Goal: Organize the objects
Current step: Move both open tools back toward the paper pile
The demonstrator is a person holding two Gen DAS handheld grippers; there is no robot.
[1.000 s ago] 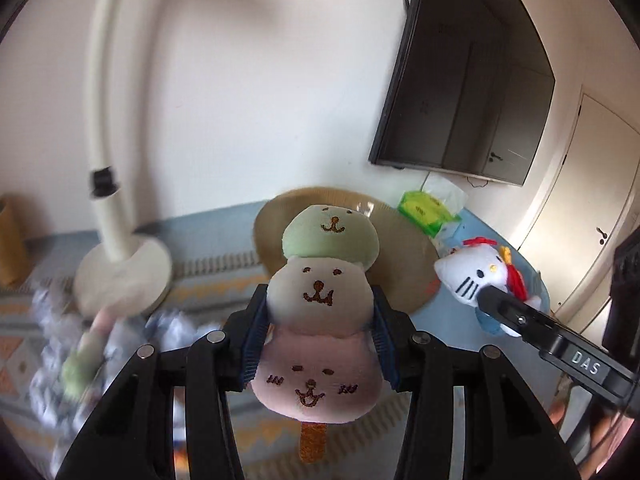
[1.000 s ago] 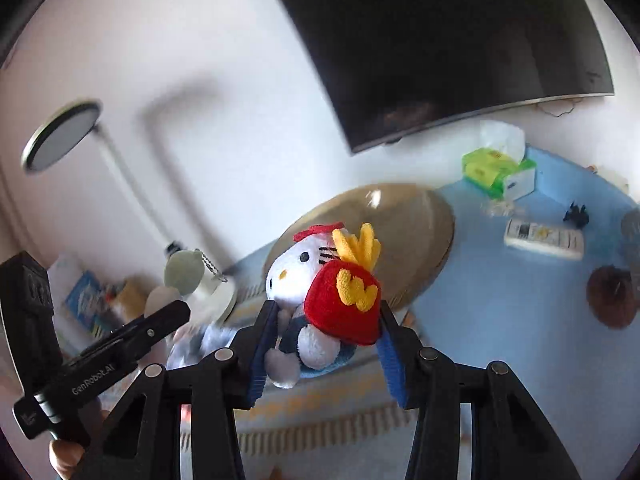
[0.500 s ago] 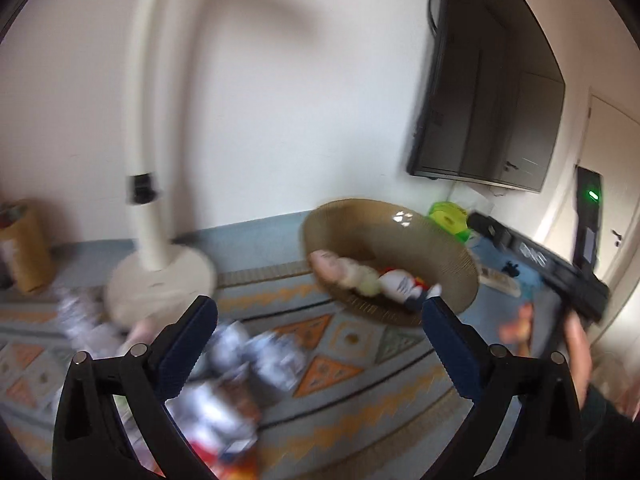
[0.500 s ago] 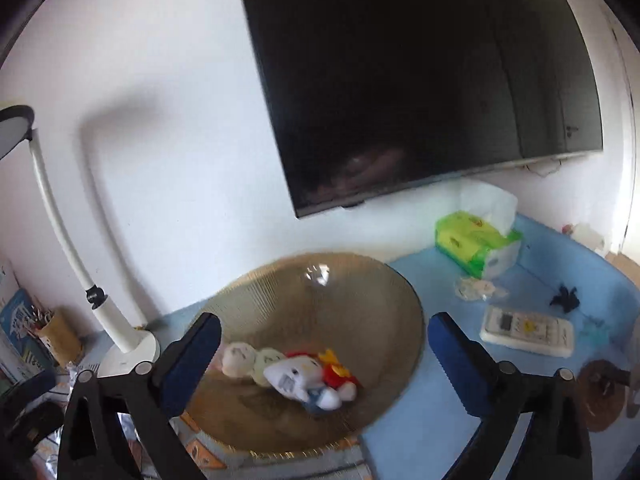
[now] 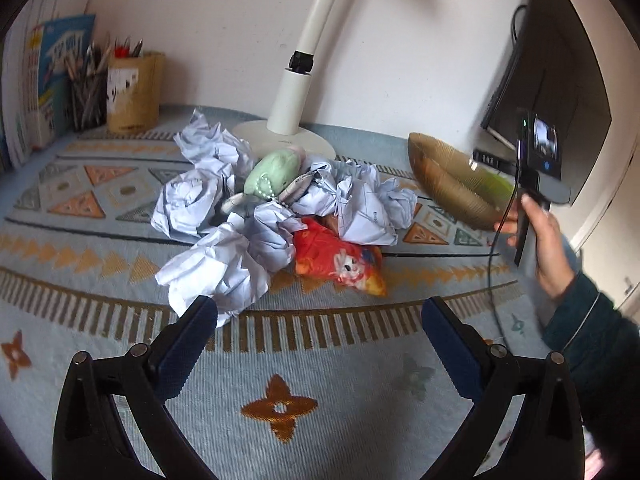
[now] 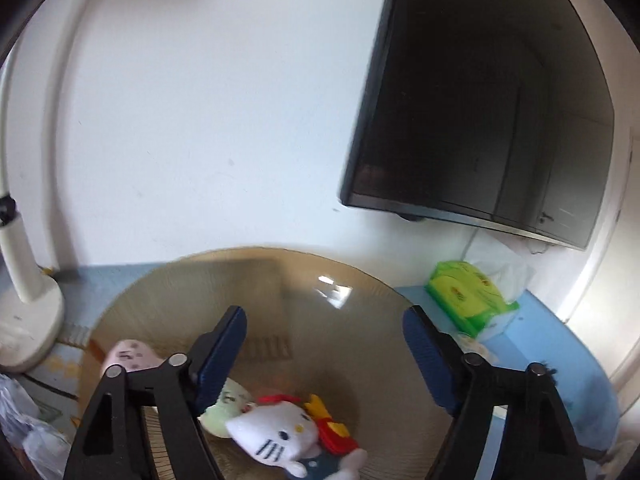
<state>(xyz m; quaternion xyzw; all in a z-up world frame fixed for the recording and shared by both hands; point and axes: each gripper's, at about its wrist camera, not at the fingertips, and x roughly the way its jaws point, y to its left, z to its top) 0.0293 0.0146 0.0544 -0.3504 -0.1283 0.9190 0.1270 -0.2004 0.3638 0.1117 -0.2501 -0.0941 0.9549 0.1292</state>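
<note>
My left gripper [image 5: 320, 320] is open and empty, above the rug in front of a pile of crumpled paper [image 5: 224, 248]. In the pile lie a green plush [image 5: 274, 170] and a red-orange plush [image 5: 340, 258]. The brown bowl [image 5: 452, 184] stands at the right; the person's other hand holds the right gripper beside it. My right gripper [image 6: 324, 332] is open and empty over the bowl [image 6: 360, 320]. In the bowl lie a white cat plush with red fries [image 6: 280, 436] and the pink-and-green stacked plush [image 6: 128, 356].
A white lamp base [image 5: 284, 136] stands behind the pile. A pencil cup [image 5: 134, 90] and books [image 5: 44, 76] are at back left. A green tissue box [image 6: 472, 300] sits right of the bowl. A dark screen [image 6: 480, 120] hangs on the wall.
Both grippers held plush toys a second ago, then opened and dropped them in the bowl. My left gripper has since swung left and down to the paper pile.
</note>
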